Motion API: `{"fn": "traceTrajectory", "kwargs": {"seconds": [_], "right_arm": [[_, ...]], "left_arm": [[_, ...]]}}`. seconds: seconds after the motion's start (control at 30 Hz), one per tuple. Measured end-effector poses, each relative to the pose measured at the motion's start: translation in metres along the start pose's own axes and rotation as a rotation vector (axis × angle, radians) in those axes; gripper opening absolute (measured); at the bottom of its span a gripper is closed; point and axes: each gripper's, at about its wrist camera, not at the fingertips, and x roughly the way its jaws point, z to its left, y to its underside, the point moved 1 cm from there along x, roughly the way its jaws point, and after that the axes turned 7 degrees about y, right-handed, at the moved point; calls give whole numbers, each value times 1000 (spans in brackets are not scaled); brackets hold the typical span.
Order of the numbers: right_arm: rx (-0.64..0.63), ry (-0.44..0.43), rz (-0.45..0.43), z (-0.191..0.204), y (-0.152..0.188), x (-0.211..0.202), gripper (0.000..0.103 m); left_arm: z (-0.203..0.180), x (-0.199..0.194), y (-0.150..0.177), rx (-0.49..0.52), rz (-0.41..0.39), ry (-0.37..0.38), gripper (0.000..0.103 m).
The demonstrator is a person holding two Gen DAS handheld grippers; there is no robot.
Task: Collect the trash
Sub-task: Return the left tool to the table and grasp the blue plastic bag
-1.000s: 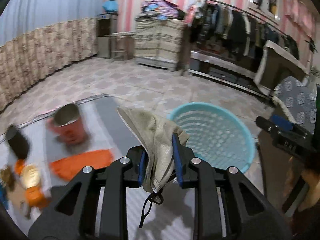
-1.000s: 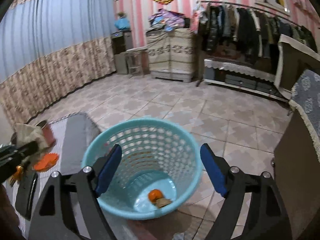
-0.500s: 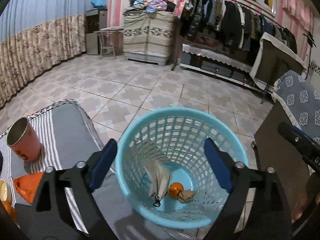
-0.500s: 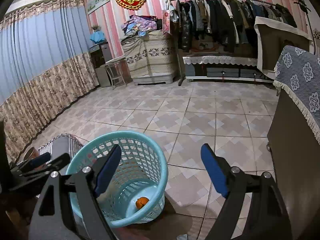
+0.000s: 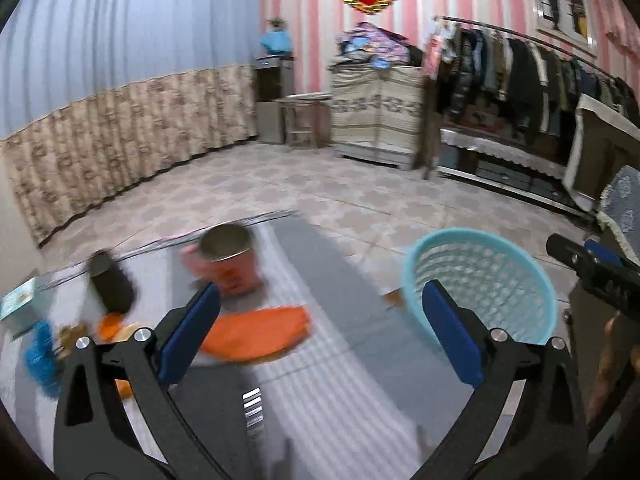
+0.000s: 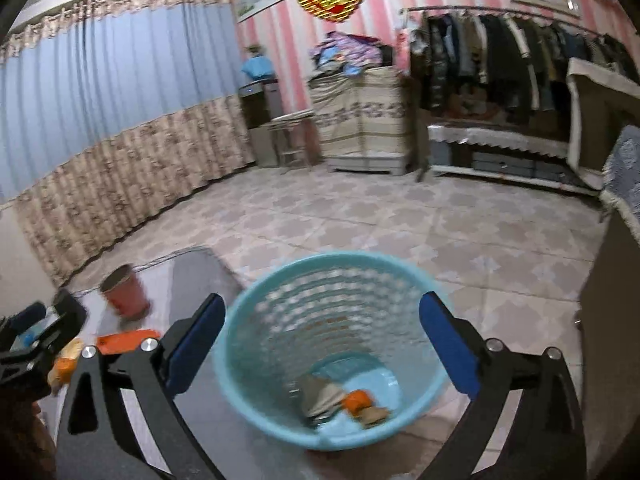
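Observation:
The teal basket (image 6: 332, 344) stands on the floor beside the table; a beige cloth pouch (image 6: 320, 396), an orange piece (image 6: 358, 400) and a brown scrap (image 6: 374, 414) lie in it. My right gripper (image 6: 322, 300) hovers over the basket, its jaws opening with nothing between them. My left gripper (image 5: 320, 292) is over the grey striped table (image 5: 320, 380), its jaws also opening and empty. Just ahead of it lie an orange wrapper (image 5: 256, 332) and a red cup (image 5: 228, 264). The basket (image 5: 480, 280) sits to its right.
A dark cylinder (image 5: 110, 284), a blue item (image 5: 40, 356), a small box (image 5: 20, 308) and orange bits crowd the table's left end. Tiled floor stretches behind to curtains, a covered cabinet (image 5: 376, 120) and a clothes rack (image 5: 520, 72). A brown cabinet (image 6: 612, 320) stands at the right.
The left gripper let go of the beige pouch, which now lies in the basket, opened wide and swung back left over the table. The right gripper's jaws spread a little wider.

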Motion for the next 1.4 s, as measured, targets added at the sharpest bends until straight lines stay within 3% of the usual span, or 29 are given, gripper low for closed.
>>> {"fn": "traceTrajectory", "kwargs": {"seconds": [0.27, 0.53, 0.7, 0.87, 1.0, 1.2, 1.3, 1.4], "right_arm": [[-47, -118, 94, 76, 44, 1, 96], [-168, -137, 108, 133, 70, -4, 96], [-211, -128, 128, 153, 80, -3, 96], [-259, -110, 135, 165, 85, 2, 96], [-276, -110, 149, 172, 87, 6, 96], [-328, -105, 159, 187, 97, 5, 96], [-353, -125, 164, 196, 100, 2, 96], [-375, -145, 159, 208, 102, -5, 96]], "left_arm": [[111, -54, 58, -80, 73, -185, 98], [226, -73, 90, -255, 114, -308, 97], [267, -63, 90, -258, 127, -354, 96], [298, -41, 91, -276, 159, -336, 88], [313, -19, 91, -295, 196, -319, 71], [321, -17, 96, -295, 186, -291, 35], [317, -25, 97, -281, 160, -290, 28], [314, -40, 95, -272, 108, -311, 28]]}}
